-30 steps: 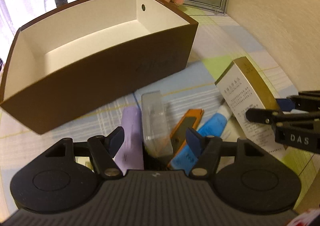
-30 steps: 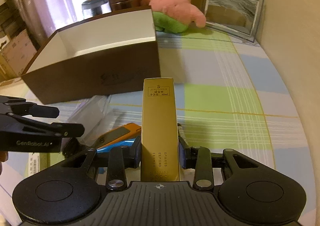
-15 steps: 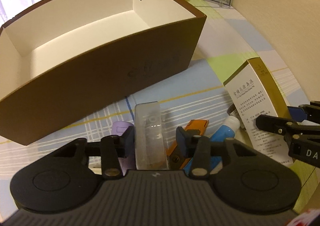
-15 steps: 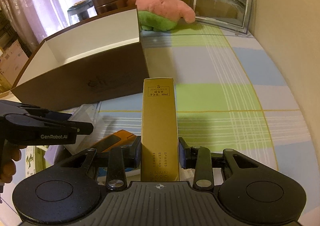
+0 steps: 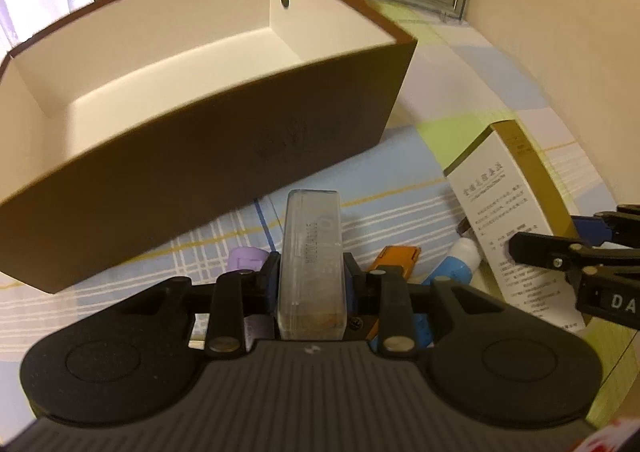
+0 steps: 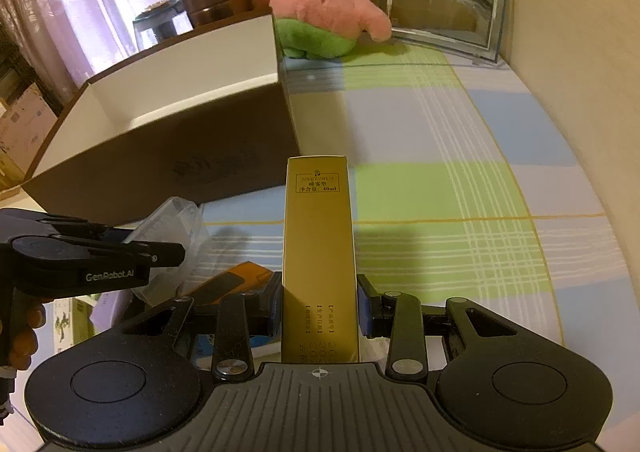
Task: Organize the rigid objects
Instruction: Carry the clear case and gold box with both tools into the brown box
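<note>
Jaws of left gripper (image 5: 310, 280) closing on clear case (image 5: 311, 252) (right gripper (image 6: 320, 304) clamps gold box (image 6: 318, 252)) — brown box (image 5: 224, 156) rim near.

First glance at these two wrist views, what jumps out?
The big brown box with its bare white inside fills the left wrist view, standing on the checked tablecloth. Each gripper has something long between its pads: the left gripper is closing on a clear plastic case, and the right gripper is shut on a tall gold carton. At the back a pink starfish plush sits beside a framed picture.
</note>
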The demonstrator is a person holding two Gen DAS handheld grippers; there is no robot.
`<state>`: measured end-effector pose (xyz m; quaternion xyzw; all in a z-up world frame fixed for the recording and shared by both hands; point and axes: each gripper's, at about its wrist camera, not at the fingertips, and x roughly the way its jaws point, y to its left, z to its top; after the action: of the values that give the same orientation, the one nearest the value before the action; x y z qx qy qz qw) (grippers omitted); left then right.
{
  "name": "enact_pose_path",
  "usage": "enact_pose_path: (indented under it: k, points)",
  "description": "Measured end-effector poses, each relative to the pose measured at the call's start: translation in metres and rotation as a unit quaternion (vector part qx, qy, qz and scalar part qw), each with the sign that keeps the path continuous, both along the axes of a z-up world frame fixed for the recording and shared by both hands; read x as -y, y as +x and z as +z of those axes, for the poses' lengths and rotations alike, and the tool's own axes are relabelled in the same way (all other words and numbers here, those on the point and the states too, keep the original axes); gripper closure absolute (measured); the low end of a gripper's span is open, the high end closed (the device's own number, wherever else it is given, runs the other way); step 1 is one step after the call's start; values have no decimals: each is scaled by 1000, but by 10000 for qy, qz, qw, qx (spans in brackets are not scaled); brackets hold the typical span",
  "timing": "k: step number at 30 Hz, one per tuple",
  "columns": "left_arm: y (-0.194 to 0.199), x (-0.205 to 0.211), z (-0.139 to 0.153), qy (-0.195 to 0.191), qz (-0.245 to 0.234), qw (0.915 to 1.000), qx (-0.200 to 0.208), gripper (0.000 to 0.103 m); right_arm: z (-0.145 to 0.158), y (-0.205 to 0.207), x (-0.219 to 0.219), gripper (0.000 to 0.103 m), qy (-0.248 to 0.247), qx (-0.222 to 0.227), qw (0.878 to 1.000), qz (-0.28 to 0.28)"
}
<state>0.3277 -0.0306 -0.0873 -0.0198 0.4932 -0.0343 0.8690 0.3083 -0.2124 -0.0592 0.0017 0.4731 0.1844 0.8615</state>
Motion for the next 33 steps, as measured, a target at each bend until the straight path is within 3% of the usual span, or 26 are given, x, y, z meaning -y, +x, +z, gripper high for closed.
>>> enact_pose_path:
  k: [11,19,28,33]
  points:
    - [-20,-17,52,26,300,9980,556,77,34,2,-24,70,281,277,9986,339]
    - [-21,-37,95,-26,657,9918,1099,77,65,20,-54,70,580,582,9941,715]
    - [4,-75,116,37,1206,9817,1474,77,93,64,-103,70,785,1124,9849,1059]
    - [27,-99,114,39,1542,9761,1533,77,93,92,-126,70,827,1278,9814,1173]
